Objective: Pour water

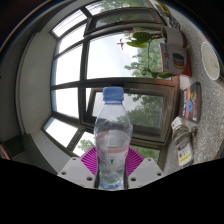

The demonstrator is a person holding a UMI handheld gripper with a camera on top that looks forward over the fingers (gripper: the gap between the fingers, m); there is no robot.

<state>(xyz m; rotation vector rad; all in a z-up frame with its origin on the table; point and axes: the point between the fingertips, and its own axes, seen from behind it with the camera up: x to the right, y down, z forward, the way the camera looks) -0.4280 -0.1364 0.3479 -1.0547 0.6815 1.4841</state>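
A clear plastic water bottle (pixel 112 138) with a light blue cap stands upright between my fingers. It holds water in its lower part and bears a small label. My gripper (pixel 112 166) is shut on the bottle, with the magenta pads (pixel 90 160) pressed against its two sides. The bottle is lifted, with large windows behind it. The base of the bottle is hidden by the gripper body.
A wide bay of windows (pixel 85 70) fills the background. To the right is a counter (pixel 205 125) with a potted plant (pixel 145 45), a white bowl (pixel 212 62), packets and a second bottle (pixel 182 140).
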